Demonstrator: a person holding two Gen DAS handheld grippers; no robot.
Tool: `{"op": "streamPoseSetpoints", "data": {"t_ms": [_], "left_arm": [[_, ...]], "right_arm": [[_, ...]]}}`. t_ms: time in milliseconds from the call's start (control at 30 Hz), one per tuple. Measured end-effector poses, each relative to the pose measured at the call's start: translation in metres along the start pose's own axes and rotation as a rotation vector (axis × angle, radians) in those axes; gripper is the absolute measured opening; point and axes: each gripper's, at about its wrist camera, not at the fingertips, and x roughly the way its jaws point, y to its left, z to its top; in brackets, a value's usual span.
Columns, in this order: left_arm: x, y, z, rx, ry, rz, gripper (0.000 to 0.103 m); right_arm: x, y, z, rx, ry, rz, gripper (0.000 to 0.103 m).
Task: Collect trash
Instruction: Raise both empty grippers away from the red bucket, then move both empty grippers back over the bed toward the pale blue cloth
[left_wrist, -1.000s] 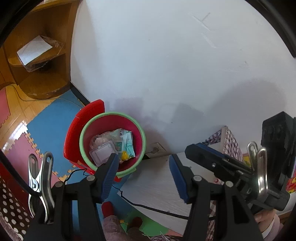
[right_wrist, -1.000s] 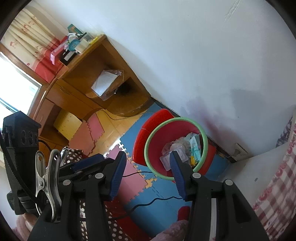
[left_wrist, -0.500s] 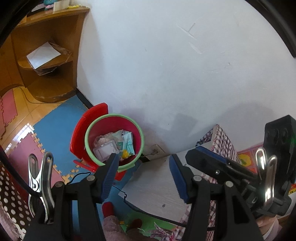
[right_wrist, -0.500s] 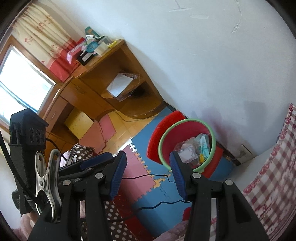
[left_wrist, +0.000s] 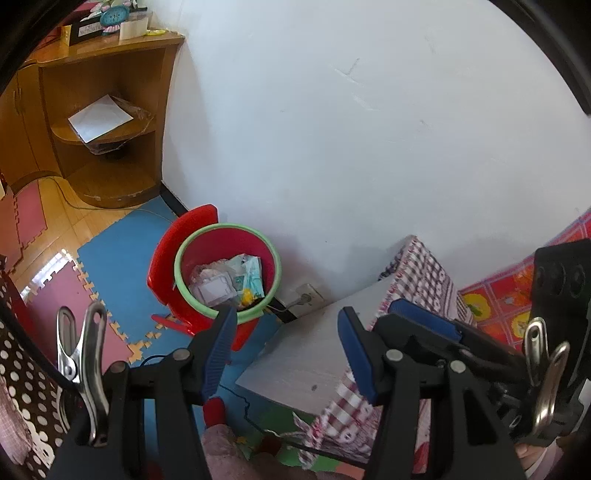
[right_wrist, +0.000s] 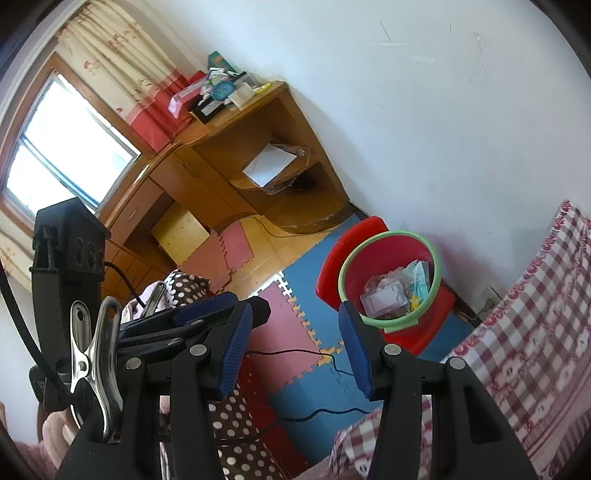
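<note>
- A white wall (left_wrist: 369, 147), foam mats (right_wrist: 295, 369) on the floor.
- The bin (left_wrist: 226, 273) stands by the wall, trash (left_wrist: 225, 284) already inside.
- My left tongs (left_wrist: 284, 354) and right tongs (right_wrist: 295, 350) are open, both empty.
- I should look for more trash, then drop it straight above the bin.

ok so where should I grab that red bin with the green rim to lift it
Probably the green rim of the red bin, on the near side, coming from above with one pad inside and one outside. The bin stands upright and open, with trash lying low, so the rim is exposed.
</note>
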Motion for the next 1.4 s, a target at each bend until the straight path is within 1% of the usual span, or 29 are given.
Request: {"op": "streamPoseSetpoints", "data": {"t_ms": [233, 367, 533, 1000, 1200, 1400], "left_arm": [[-0.017, -0.02, -0.028, 0.006, -0.001, -0.003, 0.059], [-0.021, -0.032, -0.042, 0.001, 0.024, -0.012, 0.059], [-0.022, -0.056, -0.056, 0.026, 0.03, -0.011, 0.059], [-0.02, -0.13, -0.082, 0.089, 0.037, -0.036, 0.059], [-0.018, -0.156, -0.093, 0.102, 0.04, -0.039, 0.059], [-0.015, -0.173, -0.1, 0.122, 0.053, -0.044, 0.059]], "right_arm": [[-0.031, 0.003, -0.023, -0.024, -0.012, 0.007, 0.051], [-0.048, 0.002, -0.039, -0.031, -0.017, 0.006, 0.051], [-0.071, -0.009, -0.056, -0.014, -0.032, 0.006, 0.051], [-0.139, -0.047, -0.094, 0.01, -0.091, -0.022, 0.051], [-0.163, -0.062, -0.109, 0.026, -0.111, -0.028, 0.051], [-0.18, -0.068, -0.123, 0.042, -0.125, -0.047, 0.051]]}}
